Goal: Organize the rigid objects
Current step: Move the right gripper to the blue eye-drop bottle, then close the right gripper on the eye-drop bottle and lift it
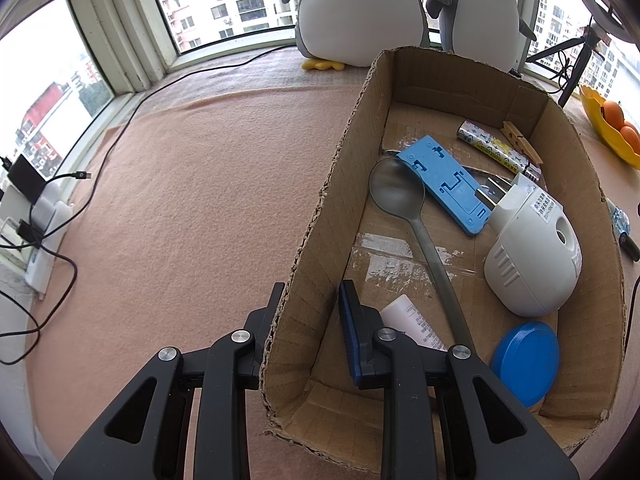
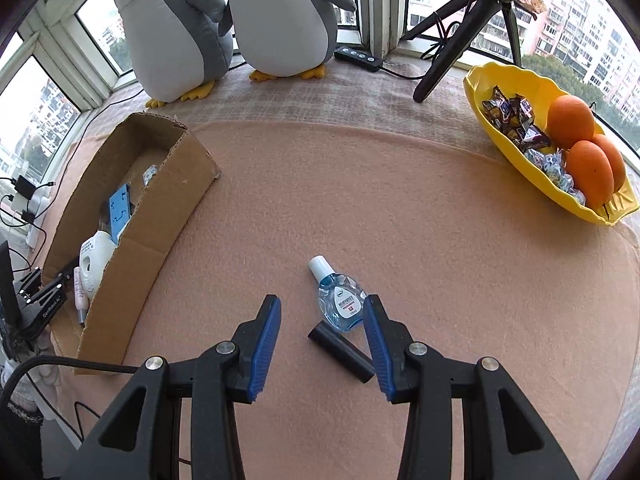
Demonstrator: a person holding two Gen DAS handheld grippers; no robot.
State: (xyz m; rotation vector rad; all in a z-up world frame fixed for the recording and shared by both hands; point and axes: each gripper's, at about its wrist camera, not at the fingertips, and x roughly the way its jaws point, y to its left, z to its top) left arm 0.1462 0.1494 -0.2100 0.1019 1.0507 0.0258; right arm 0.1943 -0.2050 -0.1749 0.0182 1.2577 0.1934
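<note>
A cardboard box (image 1: 344,152) holds a spoon (image 1: 404,200), a blue plastic plate (image 1: 444,180), a white plug-in device (image 1: 532,256), a blue lid (image 1: 526,362), a white tube (image 1: 416,326), a patterned stick (image 1: 496,148) and a wooden clothespin (image 1: 520,138). My left gripper (image 1: 310,312) straddles the box's left wall, jaws apart, one finger on each side. In the right wrist view the box (image 2: 132,240) stands at the left. My right gripper (image 2: 320,336) is open over the cloth, around a black cylinder (image 2: 342,350) and a blue eye-drop bottle (image 2: 338,300).
Two plush penguins (image 2: 224,24) stand by the window. A yellow bowl (image 2: 504,128) with oranges and candies sits at the right, a tripod (image 2: 452,48) behind it. Cables and a power strip (image 1: 44,240) lie at the far left. A toy car (image 1: 622,222) lies right of the box.
</note>
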